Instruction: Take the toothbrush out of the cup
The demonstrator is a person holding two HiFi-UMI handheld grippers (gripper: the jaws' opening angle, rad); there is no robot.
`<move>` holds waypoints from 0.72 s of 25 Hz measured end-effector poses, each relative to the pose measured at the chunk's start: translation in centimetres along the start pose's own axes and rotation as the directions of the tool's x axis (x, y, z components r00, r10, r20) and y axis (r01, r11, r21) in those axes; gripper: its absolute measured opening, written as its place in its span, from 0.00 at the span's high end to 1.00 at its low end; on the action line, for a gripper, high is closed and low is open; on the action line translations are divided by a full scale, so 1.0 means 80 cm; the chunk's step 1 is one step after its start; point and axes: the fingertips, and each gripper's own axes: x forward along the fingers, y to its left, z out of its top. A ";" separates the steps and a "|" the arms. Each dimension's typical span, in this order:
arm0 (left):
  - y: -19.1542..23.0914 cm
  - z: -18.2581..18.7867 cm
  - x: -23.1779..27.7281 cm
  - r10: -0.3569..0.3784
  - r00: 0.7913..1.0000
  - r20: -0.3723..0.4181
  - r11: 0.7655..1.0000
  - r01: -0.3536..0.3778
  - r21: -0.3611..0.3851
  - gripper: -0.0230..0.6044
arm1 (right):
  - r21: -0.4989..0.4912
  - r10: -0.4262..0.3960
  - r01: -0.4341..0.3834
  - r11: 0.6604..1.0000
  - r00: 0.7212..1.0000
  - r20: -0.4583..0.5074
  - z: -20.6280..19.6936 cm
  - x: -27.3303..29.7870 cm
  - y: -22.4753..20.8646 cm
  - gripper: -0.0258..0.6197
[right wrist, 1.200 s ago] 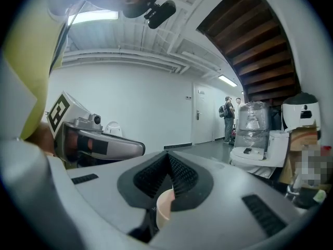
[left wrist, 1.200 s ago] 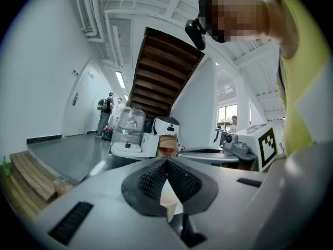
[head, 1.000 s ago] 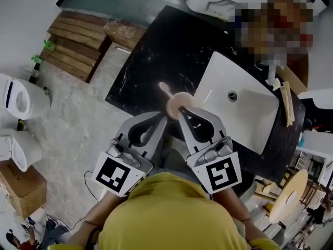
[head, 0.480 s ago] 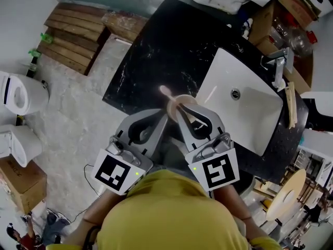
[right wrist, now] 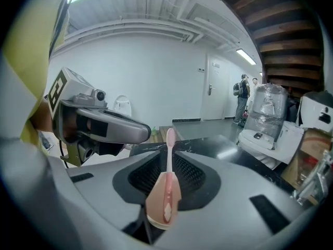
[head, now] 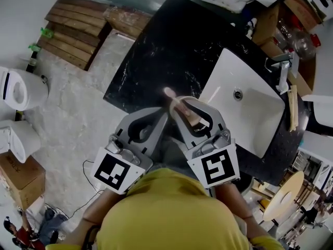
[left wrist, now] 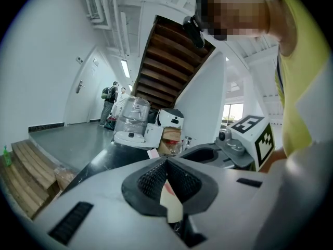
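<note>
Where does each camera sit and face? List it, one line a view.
Head view: on the person's head, looking down on black stone counter, white sink, left gripper, right gripper and yellow-shirted shoulders.
Left gripper view: on left gripper, along jaws shut on peach plastic cup, toward stairs.
Right gripper view: on right gripper, jaws shut on pink toothbrush, toward white wall.
Shared: each gripper view shows the other gripper.

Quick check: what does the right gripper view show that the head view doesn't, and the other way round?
Only the right gripper view: the toothbrush lined up between the right gripper's jaws, its handle down in the cup. Only the head view: the white sink and the right gripper's marker cube. Both: toothbrush, cup, and the left gripper close alongside the right.
</note>
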 end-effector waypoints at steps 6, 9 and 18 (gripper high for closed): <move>0.014 0.001 0.000 0.015 1.000 -0.001 1.000 -0.015 -0.012 0.95 | -0.018 0.020 -0.022 1.000 0.995 -0.095 -0.011 0.016 0.001 0.82; 0.021 0.002 -0.001 0.022 1.000 0.001 1.000 -0.022 -0.014 0.95 | -0.051 0.008 -0.015 0.999 0.991 -0.135 -0.014 0.022 -0.002 0.82; 0.035 0.004 0.000 0.032 0.999 0.004 0.999 -0.032 -0.029 0.95 | -0.083 0.010 -0.029 0.996 0.976 -0.218 -0.026 0.038 -0.002 0.82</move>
